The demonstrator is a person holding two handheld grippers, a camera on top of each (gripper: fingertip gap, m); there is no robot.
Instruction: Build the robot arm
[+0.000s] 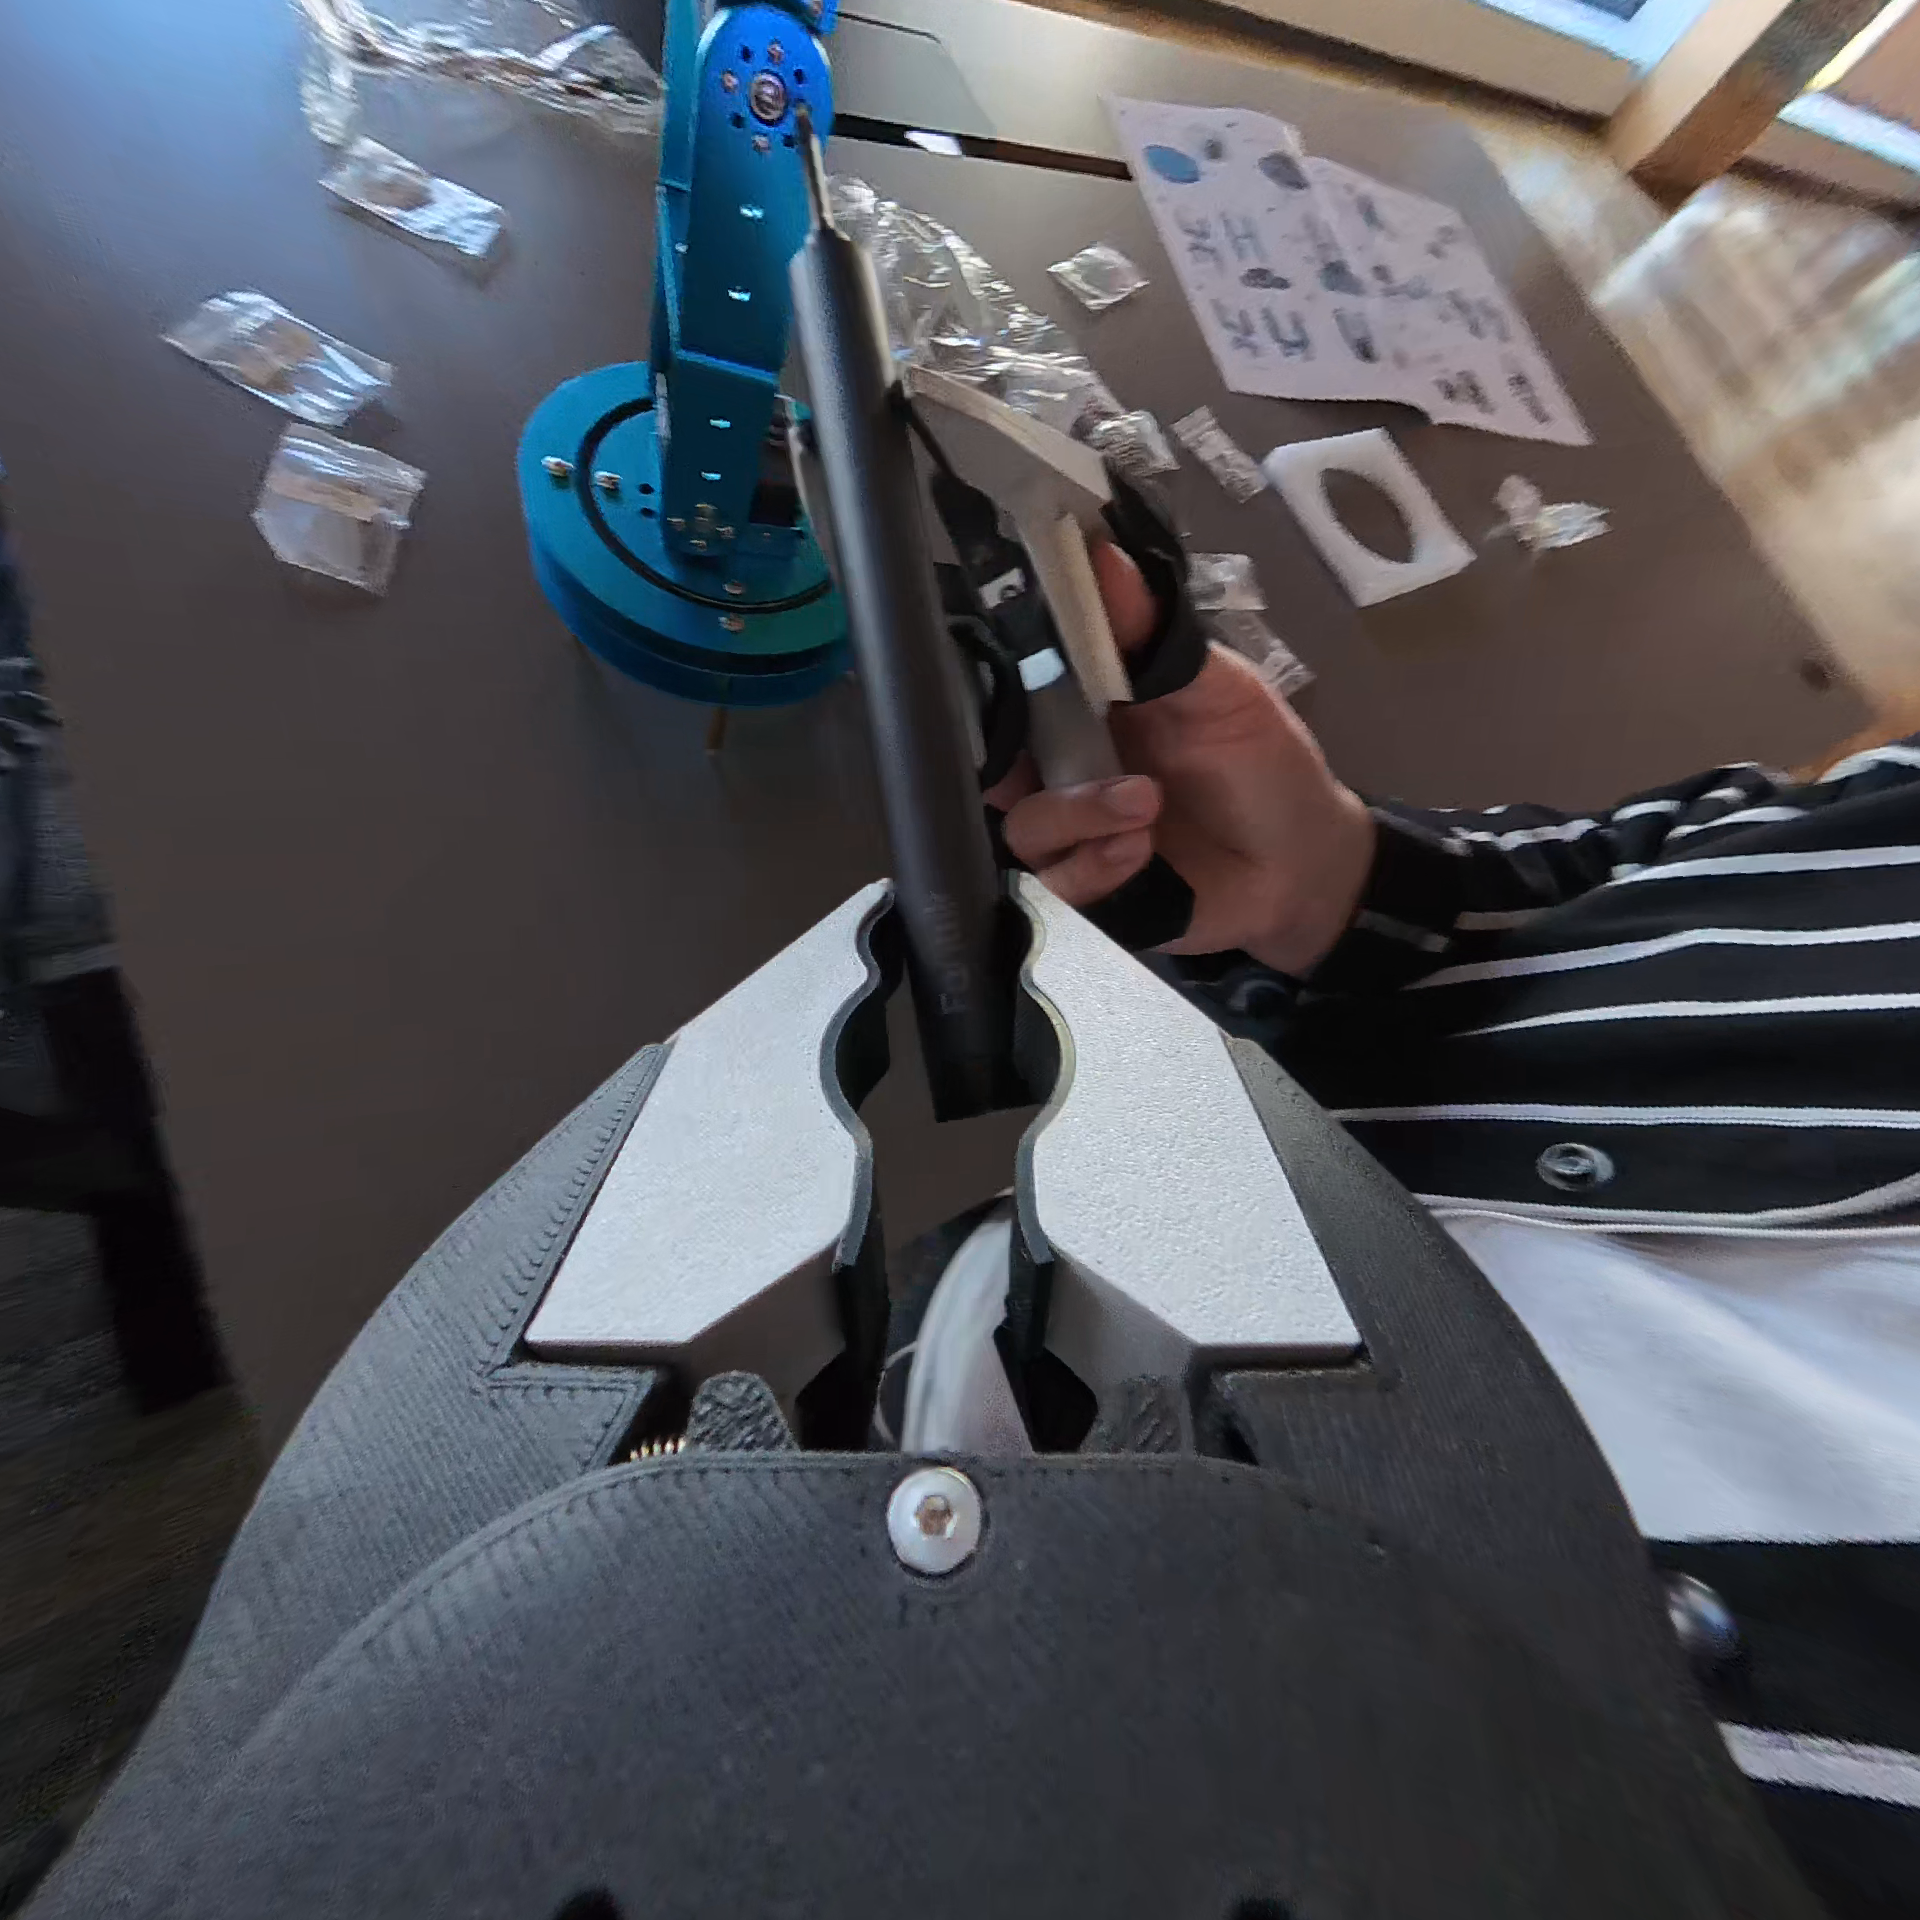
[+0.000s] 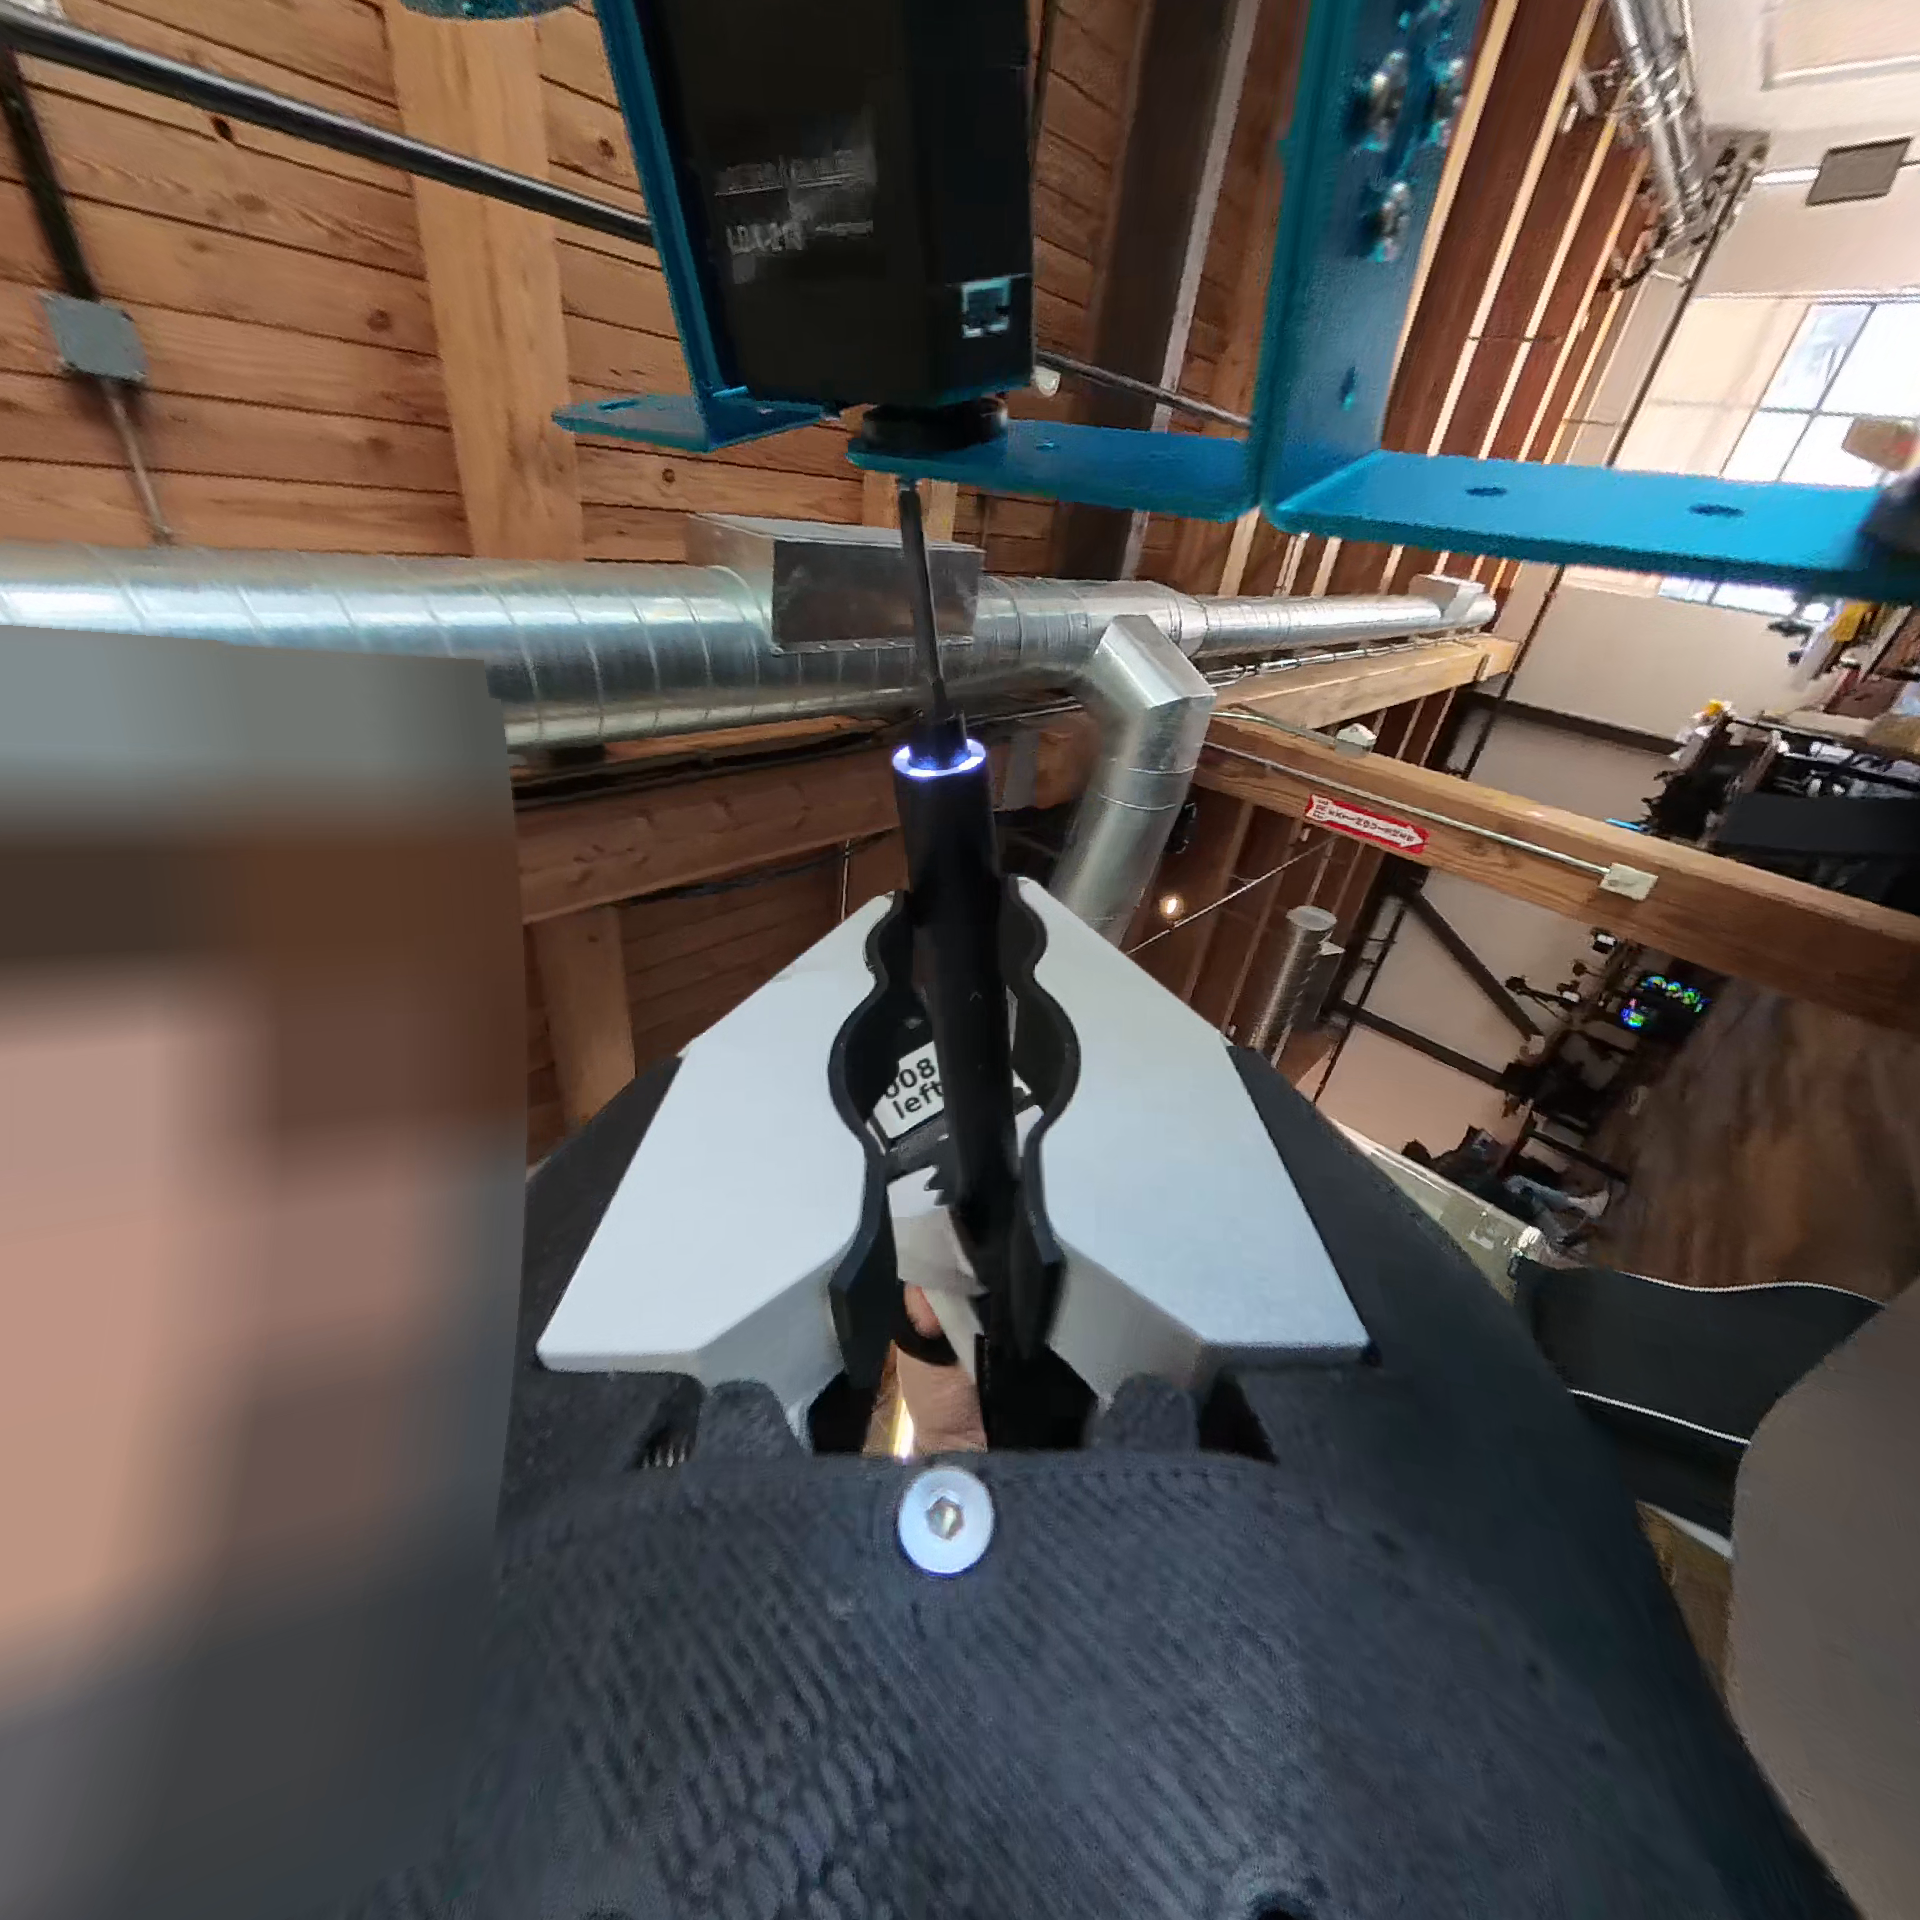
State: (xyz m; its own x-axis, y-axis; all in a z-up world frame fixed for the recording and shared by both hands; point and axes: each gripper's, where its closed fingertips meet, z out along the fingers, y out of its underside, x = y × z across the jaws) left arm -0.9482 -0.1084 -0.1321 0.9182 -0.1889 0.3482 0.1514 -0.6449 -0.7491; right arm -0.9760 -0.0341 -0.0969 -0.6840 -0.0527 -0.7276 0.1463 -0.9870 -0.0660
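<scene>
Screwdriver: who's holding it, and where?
Both: left gripper clamps the black screwdriver at its butt end; right gripper grips its barrel further up.

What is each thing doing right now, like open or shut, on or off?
screwdriver, light ring on, bit tip against the blue robot arm.
blue robot arm, standing upright on its round base.
left gripper, shut on the screwdriver's rear end.
right gripper, shut on the screwdriver's body.
paper sheet, lying flat on the table.
</scene>
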